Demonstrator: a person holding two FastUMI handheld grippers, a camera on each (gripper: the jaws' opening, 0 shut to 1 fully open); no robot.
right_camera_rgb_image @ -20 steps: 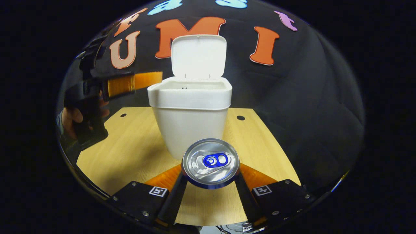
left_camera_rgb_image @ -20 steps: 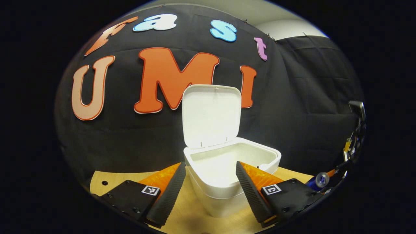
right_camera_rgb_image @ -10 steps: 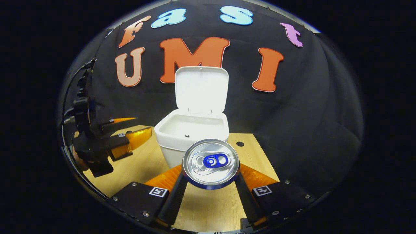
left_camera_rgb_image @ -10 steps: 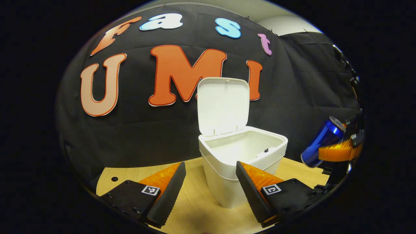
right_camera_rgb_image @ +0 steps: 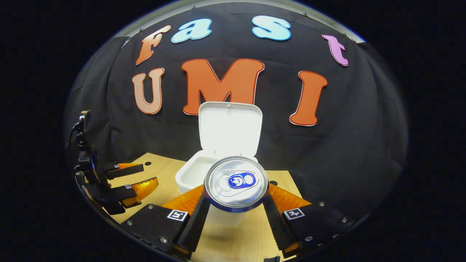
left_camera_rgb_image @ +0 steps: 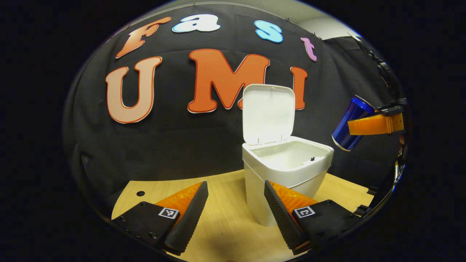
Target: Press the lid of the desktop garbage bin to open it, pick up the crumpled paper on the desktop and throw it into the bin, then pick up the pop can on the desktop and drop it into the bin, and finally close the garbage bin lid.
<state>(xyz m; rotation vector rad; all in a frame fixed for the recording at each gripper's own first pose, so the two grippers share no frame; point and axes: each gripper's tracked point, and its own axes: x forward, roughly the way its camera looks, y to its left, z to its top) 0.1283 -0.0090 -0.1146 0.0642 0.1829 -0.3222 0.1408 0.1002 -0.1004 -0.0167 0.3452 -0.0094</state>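
Note:
The white bin [left_camera_rgb_image: 287,171] [right_camera_rgb_image: 187,176] stands on the wooden desktop with its lid [left_camera_rgb_image: 268,112] [right_camera_rgb_image: 229,127] swung upright. My right gripper [right_camera_rgb_image: 236,203] is shut on the blue pop can [right_camera_rgb_image: 236,183], whose silver top faces the camera, held in the air in front of and above the bin. In the left gripper view that can [left_camera_rgb_image: 351,123] hangs tilted to the right of the bin, higher than its rim. My left gripper [left_camera_rgb_image: 236,209] is open and holds nothing, low over the desk to the left of the bin. What lies at the bottom of the bin is hidden.
The wooden desktop [left_camera_rgb_image: 225,225] runs back to the black cloth wall, with small round holes [left_camera_rgb_image: 140,193] near its far edge. In the right gripper view the left gripper [right_camera_rgb_image: 127,178] is at the far left over the desk.
My right gripper has lifted the can higher and nearer the bin's opening. My left gripper has drawn back to the left, away from the bin, and stayed open.

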